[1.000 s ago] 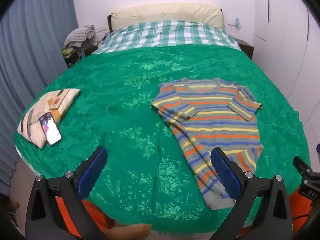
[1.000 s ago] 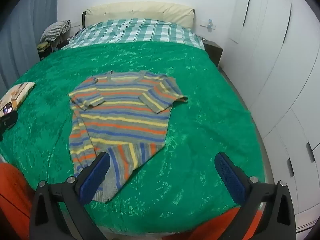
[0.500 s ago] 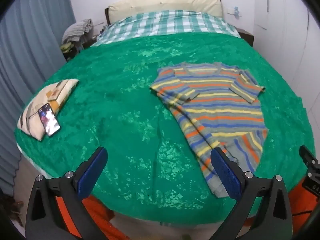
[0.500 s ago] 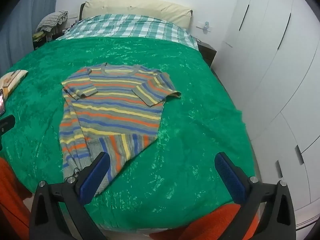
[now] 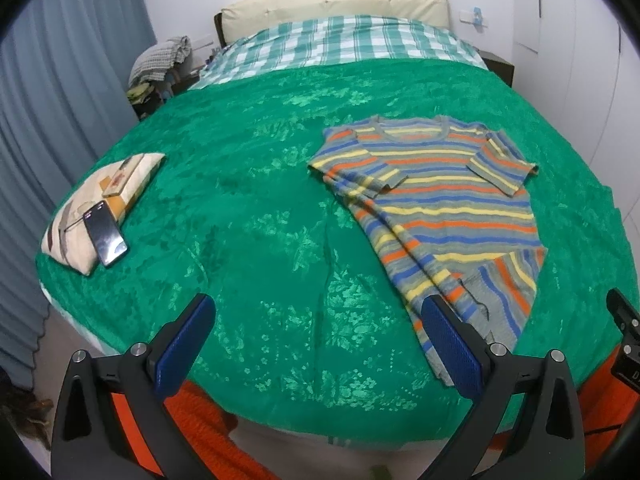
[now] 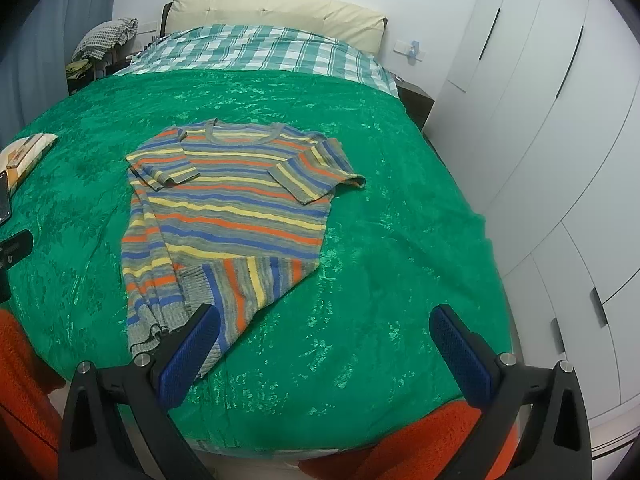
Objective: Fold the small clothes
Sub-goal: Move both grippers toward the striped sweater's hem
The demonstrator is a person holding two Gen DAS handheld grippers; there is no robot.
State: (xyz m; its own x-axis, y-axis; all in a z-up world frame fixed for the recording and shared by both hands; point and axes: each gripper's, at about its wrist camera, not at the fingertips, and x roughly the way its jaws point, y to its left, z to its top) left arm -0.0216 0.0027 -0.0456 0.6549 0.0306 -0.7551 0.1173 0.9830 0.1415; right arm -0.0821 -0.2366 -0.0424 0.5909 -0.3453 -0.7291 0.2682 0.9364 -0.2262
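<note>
A small striped sweater (image 5: 440, 204), grey with orange, blue and yellow bands, lies on the green bedspread (image 5: 256, 208). Both sleeves are folded in over the chest and its left side is folded inward. It also shows in the right wrist view (image 6: 236, 208). My left gripper (image 5: 318, 332) is open and empty above the bed's near edge, left of the sweater's hem. My right gripper (image 6: 326, 340) is open and empty, its left finger over the hem corner.
A cushion (image 5: 100, 200) with a phone (image 5: 106, 232) on it lies at the bed's left edge. Checked bedding (image 5: 340, 44) and a cream headboard are at the far end. White wardrobe doors (image 6: 560, 120) stand to the right. Orange fabric (image 6: 420, 440) is below.
Both grippers have drawn back and up from the bed, so the sweater sits farther from the fingers. The sweater has not moved. Both stay open.
</note>
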